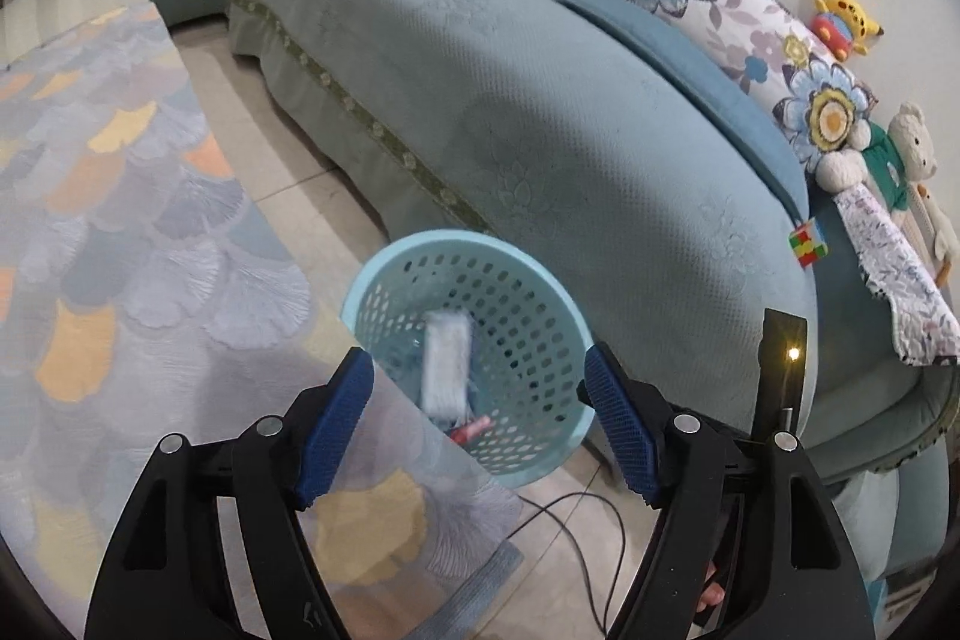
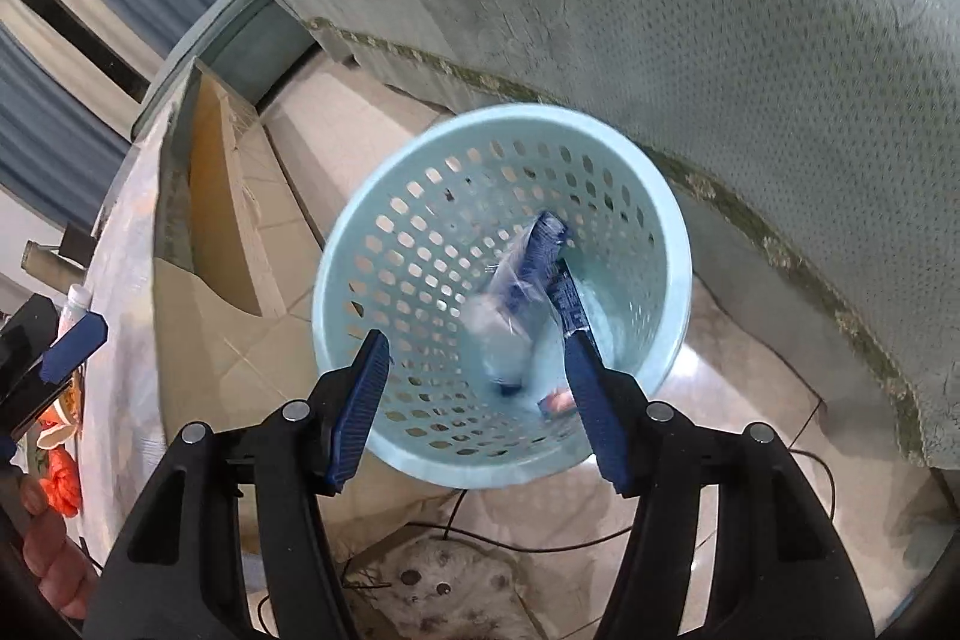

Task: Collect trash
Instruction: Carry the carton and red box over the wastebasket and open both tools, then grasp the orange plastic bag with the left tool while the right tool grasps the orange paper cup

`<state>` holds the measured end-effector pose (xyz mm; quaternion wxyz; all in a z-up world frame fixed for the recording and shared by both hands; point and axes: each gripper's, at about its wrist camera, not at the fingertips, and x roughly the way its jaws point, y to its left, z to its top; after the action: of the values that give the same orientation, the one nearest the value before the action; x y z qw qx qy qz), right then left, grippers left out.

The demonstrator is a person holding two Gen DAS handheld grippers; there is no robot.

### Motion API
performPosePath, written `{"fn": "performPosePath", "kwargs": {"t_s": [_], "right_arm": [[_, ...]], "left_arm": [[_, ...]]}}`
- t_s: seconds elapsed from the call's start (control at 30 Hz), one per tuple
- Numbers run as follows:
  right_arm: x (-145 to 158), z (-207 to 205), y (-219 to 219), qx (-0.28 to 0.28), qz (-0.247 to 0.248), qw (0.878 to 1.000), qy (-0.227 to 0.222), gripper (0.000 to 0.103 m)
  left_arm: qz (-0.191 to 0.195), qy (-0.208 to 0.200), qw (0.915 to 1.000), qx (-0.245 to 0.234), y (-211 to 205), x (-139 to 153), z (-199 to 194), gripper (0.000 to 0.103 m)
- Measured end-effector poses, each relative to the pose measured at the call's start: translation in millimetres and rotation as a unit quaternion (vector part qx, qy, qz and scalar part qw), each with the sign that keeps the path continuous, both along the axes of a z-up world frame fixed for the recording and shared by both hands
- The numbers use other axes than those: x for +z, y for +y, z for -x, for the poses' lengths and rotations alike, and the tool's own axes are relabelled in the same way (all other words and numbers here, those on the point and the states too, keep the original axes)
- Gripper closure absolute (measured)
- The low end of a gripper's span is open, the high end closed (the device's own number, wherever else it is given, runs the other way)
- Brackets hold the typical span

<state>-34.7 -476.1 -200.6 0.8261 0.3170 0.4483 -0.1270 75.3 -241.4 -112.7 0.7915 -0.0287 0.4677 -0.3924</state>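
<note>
1. Your left gripper (image 1: 474, 424) stands open, jaws apart with nothing clamped between the blue pads (image 1: 333, 430). A pale, blurred packet (image 1: 447, 361) shows in the gap ahead of them, clear of both pads and inside the bin; whether it is falling or at rest, you cannot tell from the blur.

2. Your right gripper (image 2: 480, 406) is likewise open and empty-handed. The pads touch nothing; the bin's mouth lies directly ahead and below the fingertips.

3. The light blue perforated basket (image 1: 543, 382) sits just beyond both tools, on the floor against the sofa skirt. From the right wrist view the same basket (image 2: 384, 244) already holds a clear plastic wrapper with blue print (image 2: 528, 274), a dark blue strip (image 2: 570, 304) beside it, and a small red-and-white scrap (image 1: 471, 427) at the bottom, nearest your fingers.

4. Judgement: several pieces are deposited; the drop in hand looks complete or nearly so.

5. To the left of your right gripper, on the patterned table cloth (image 2: 126, 244), stand a white tube (image 2: 75, 304), a paper cup (image 2: 57, 433) and an orange crumpled item (image 2: 63, 478). These may be trash not yet collected; you cannot confirm which.

6. Further out, beyond the basket, the sofa (image 1: 480, 100) carries a colour cube (image 1: 807, 244) and a folded floral cloth (image 1: 894, 274). Neither reads as rubbish.

7. Remaining work, as judged: return to the table items, with both tools free.
</note>
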Motion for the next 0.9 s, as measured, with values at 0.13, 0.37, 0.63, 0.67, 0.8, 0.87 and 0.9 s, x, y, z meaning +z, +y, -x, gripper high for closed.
{"fn": "performPosePath", "kwargs": {"t_s": [0.13, 0.37, 0.63, 0.67, 0.8, 0.87, 0.9], "right_arm": [[16.2, 4.3, 5.8, 0.002, 0.011, 1.0, -0.017, 0.046], [69.6, 0.1, 39.4, 0.039, 0.041, 0.996, -0.07, 0.045], [149.8, -25.8, 126.7, 0.134, 0.09, 0.976, -0.149, 0.046], [158.3, -31.9, 143.0, 0.153, 0.093, 0.971, -0.159, 0.046], [178.9, -51.9, 193.5, 0.202, 0.103, 0.958, -0.177, 0.046], [186.5, -62.6, 222.9, 0.228, 0.106, 0.949, -0.189, 0.046], [188.6, -66.4, 234.7, 0.237, 0.106, 0.946, -0.193, 0.046]], "left_arm": [[0.01, -0.013, 0.9998, 0.008, 12.5, 15.3, 4.1, 0.032], [0.03, -0.046, 0.9976, 0.042, 55.5, 54.1, 13.7, 0.032], [0.048, -0.117, 0.9774, 0.169, 163.2, 113.9, 20.6, 0.032], [0.045, -0.128, 0.9718, 0.193, 177.5, 119.8, 21.7, 0.032], [0.046, -0.162, 0.9459, 0.277, 247.6, 141.3, 26.6, 0.032], [0.031, -0.179, 0.9304, 0.318, 277.4, 147.7, 30.7, 0.032], [0.013, -0.194, 0.9156, 0.352, 296.2, 150.3, 34.3, 0.032]]}}
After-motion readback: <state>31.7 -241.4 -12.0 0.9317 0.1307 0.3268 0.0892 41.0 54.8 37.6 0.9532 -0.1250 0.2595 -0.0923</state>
